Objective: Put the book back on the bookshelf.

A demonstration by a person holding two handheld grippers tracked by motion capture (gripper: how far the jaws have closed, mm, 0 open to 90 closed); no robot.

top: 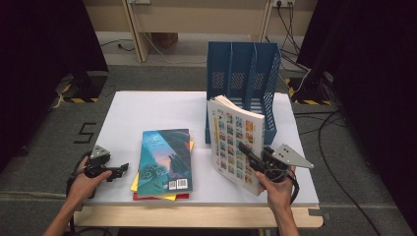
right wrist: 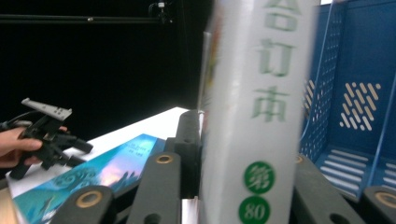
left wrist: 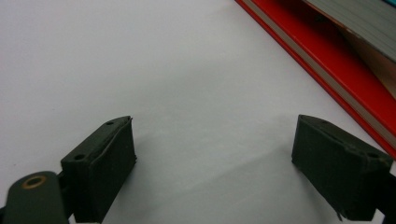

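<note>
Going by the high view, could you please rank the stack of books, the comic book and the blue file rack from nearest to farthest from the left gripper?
1. Stack of books: just right of the left gripper, lying flat.
2. Comic book: further right, held upright in the right gripper.
3. Blue file rack: at the table's far edge.

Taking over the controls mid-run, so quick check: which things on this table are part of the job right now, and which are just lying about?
In the job:
- right gripper, shut on the white book
- blue file rack, just behind it

Lying about:
- stack of books, teal one on top
- left gripper, open over the bare table
</note>
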